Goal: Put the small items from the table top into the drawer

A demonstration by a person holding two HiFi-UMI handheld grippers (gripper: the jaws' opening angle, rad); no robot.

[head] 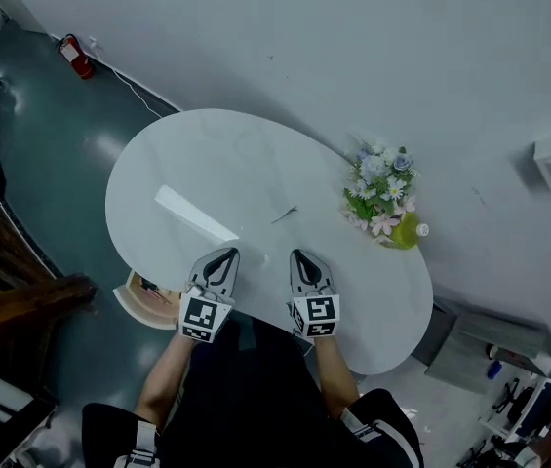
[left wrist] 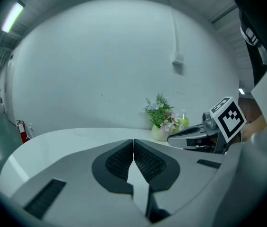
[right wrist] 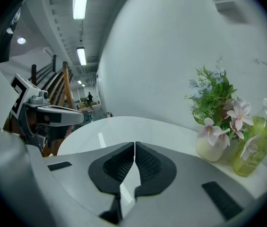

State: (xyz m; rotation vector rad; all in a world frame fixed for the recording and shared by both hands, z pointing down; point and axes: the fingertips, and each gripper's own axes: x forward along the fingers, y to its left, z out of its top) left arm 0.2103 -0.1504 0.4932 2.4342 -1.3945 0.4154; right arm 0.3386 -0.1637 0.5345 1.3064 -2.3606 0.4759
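A small thin dark item (head: 285, 214) lies near the middle of the white curved table (head: 207, 164). My left gripper (head: 220, 255) and right gripper (head: 300, 257) hover side by side over the table's near edge, short of the item. Both are shut with nothing between the jaws. In the left gripper view the left gripper (left wrist: 133, 141) has its ribbed pads meeting, and the right gripper (left wrist: 192, 135) shows beside it. The right gripper (right wrist: 134, 144) looks the same in its own view. An open beige drawer (head: 144, 298) sticks out under the table's left near edge.
A white pot of flowers (head: 380, 195) and a green bottle (head: 408, 230) stand at the table's right edge by the wall. A red fire extinguisher (head: 74, 55) stands on the floor at far left. Wooden furniture (head: 21, 300) stands at the left.
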